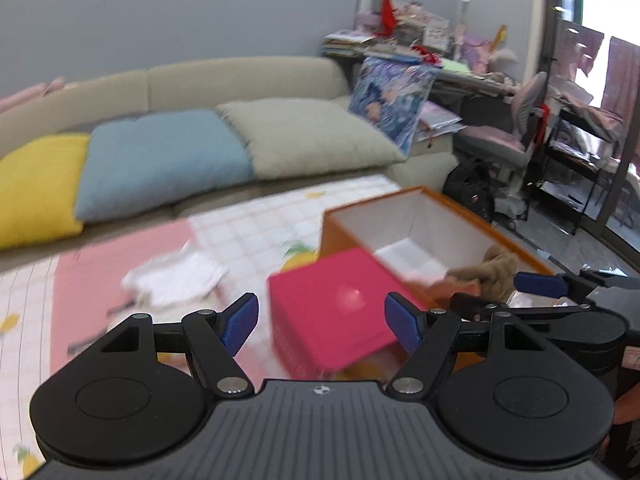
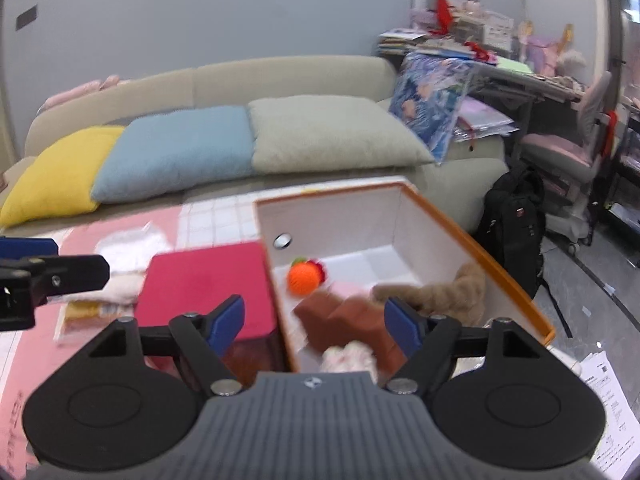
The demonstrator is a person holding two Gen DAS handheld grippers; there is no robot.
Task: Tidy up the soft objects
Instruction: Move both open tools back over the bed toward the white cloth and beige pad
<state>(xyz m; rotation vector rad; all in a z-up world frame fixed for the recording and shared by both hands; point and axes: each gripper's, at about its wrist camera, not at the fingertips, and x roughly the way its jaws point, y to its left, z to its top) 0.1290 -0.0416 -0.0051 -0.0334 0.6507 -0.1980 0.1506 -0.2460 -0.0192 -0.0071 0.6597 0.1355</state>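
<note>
Hovering wide open and empty: left gripper (image 1: 322, 322), right gripper (image 2: 316, 322) over seemingly orange-rimmed box (image 2: 472, 236).

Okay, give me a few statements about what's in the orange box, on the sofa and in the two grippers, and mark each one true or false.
1. The orange box holds an orange knitted ball. True.
2. Three cushions lie on the sofa: yellow cushion, blue cushion, grey-green cushion. True.
3. The right gripper is clamped on the ball. False: it is open and holds nothing.
4. The pink box sits inside the orange box. False: it stands beside it.
5. The left gripper is open and empty. True.
</note>
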